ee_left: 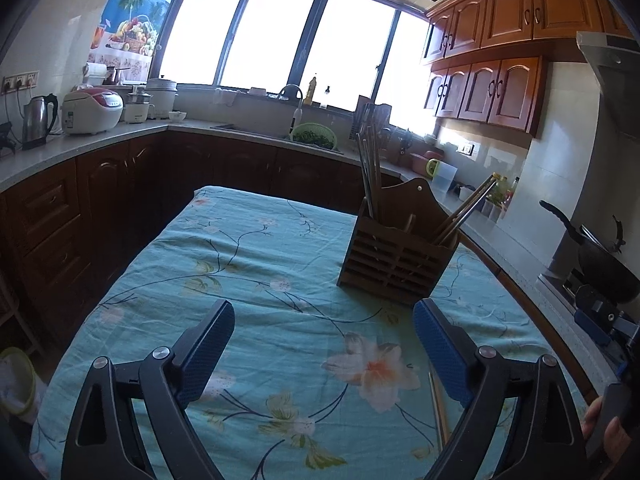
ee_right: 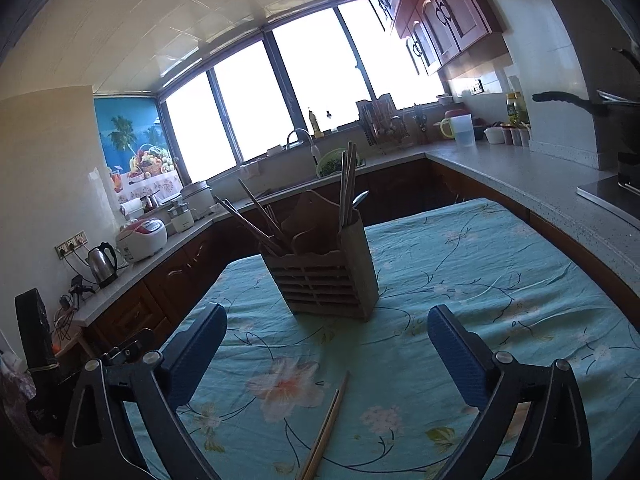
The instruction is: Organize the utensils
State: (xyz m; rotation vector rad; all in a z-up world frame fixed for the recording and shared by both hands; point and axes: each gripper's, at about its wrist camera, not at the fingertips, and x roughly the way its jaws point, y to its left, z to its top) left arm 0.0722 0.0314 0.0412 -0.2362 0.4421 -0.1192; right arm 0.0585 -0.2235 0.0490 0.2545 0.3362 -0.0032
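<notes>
A slatted wooden utensil holder (ee_left: 394,258) (ee_right: 326,278) stands on the table with the teal floral cloth (ee_left: 248,264) (ee_right: 480,280). Chopsticks (ee_left: 370,168) (ee_right: 348,184) and other long utensils lean out of its compartments. A loose pair of chopsticks (ee_right: 326,430) (ee_left: 438,412) lies flat on the cloth, near the front edge. My left gripper (ee_left: 324,340) is open above the cloth, short of the holder, nothing between its blue pads. My right gripper (ee_right: 328,346) is open too, the loose chopsticks lying below and between its fingers, untouched.
Kitchen counters (ee_left: 120,132) (ee_right: 520,176) wrap around the table, carrying a kettle (ee_left: 38,120), a rice cooker (ee_left: 92,110), a sink with a green colander (ee_left: 314,136) and a black pan (ee_left: 600,256) on the stove at right. A hand (ee_left: 600,424) holding the other gripper shows at right.
</notes>
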